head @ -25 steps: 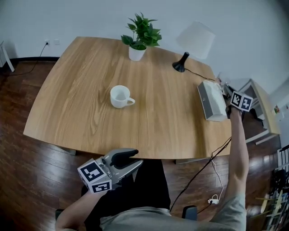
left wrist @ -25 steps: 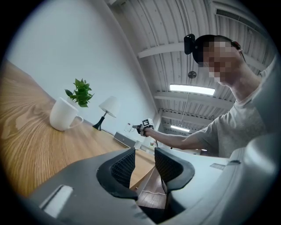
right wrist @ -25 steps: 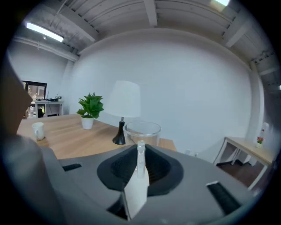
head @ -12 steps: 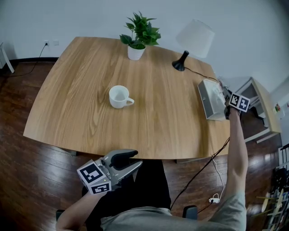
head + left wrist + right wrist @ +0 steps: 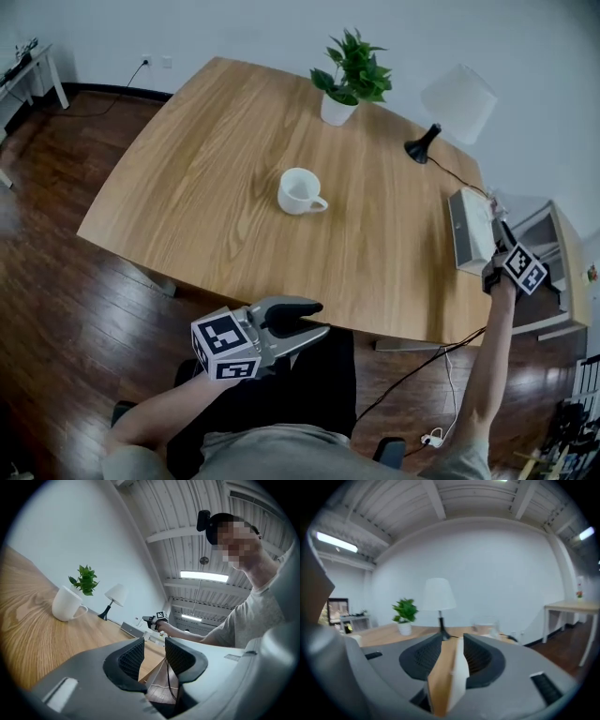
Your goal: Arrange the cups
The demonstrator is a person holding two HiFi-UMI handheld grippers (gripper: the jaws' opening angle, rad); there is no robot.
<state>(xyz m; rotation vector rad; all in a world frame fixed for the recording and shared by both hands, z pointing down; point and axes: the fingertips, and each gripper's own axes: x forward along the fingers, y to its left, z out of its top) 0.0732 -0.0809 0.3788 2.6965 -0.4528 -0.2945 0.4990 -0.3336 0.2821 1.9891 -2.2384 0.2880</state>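
Wooden table (image 5: pixel 206 187) carries the white cup (image 5: pixel 300 191) near its middle, well apart from both tongs. On a bent arm, the left tongs (image 5: pixel 322 319) hover off the near edge, jaws apart and empty. On an outstretched arm beside a white box (image 5: pixel 472 230), the right tongs (image 5: pixel 453 639) have just been opening, their pads pressing nothing.

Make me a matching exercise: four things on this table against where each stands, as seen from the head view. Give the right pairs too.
Things:
1. white cup
2. potted plant
3. lamp
4. pale box

Places:
A. far right corner of the table
B. right edge
C. middle
D. far edge, left of the lamp

Pairs: 1-C; 2-D; 3-A; 4-B
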